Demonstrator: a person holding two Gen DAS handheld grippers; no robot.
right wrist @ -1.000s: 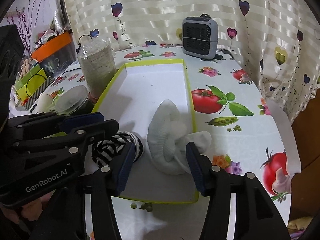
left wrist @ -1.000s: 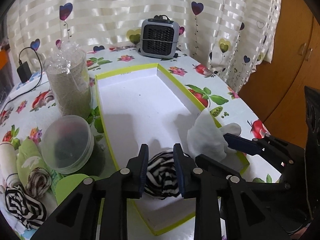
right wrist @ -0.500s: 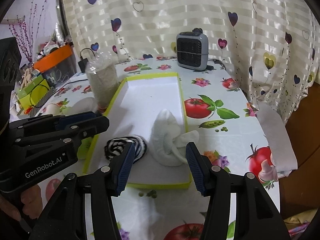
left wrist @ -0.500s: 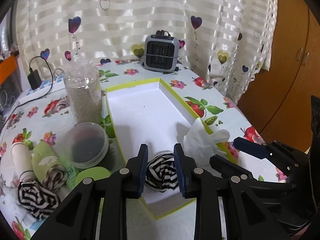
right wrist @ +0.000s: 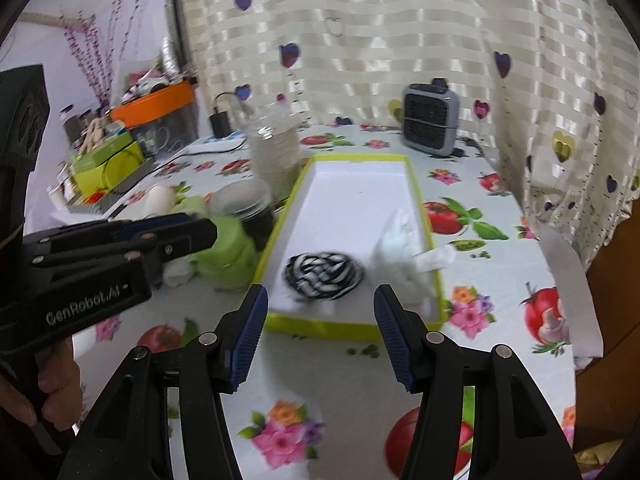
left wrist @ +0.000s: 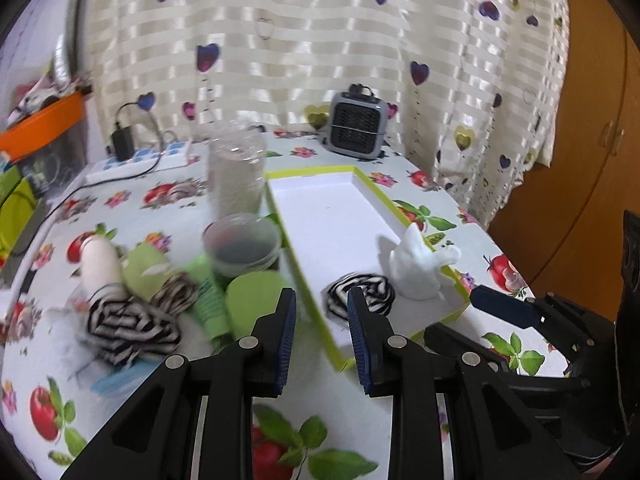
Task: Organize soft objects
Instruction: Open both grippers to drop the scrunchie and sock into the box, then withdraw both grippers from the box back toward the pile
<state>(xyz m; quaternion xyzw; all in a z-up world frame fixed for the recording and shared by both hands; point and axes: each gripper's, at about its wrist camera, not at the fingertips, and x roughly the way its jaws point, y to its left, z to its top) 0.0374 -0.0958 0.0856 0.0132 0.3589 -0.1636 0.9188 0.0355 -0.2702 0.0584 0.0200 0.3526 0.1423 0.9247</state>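
Note:
A black-and-white striped sock roll (left wrist: 360, 294) (right wrist: 324, 274) and a white sock roll (left wrist: 418, 268) (right wrist: 404, 252) lie at the near end of the green-rimmed white tray (left wrist: 304, 272) (right wrist: 352, 326). My left gripper (left wrist: 322, 336) hovers short of the tray's near left rim, open by a narrow gap with nothing in it. My right gripper (right wrist: 320, 320) hangs before the tray's near edge; its jaws are opening and nothing is between them. Left of the tray lie more rolls: a striped one (left wrist: 128, 328), a green one (left wrist: 144, 264) and a white one (left wrist: 100, 260).
Beside the tray stand a tall clear jar (left wrist: 236, 176), a lidded plastic tub (left wrist: 242, 244) and a green lid (left wrist: 256, 300). A grey heater (left wrist: 356, 130) sits at the back, a power strip (left wrist: 132, 164) back left. The table edge and a wooden cabinet (left wrist: 580, 184) lie right.
Both grippers have drawn back and up from the tray, leaving the striped roll and white roll inside. The right jaws stand slightly wider. The left view now takes in the sock pile.

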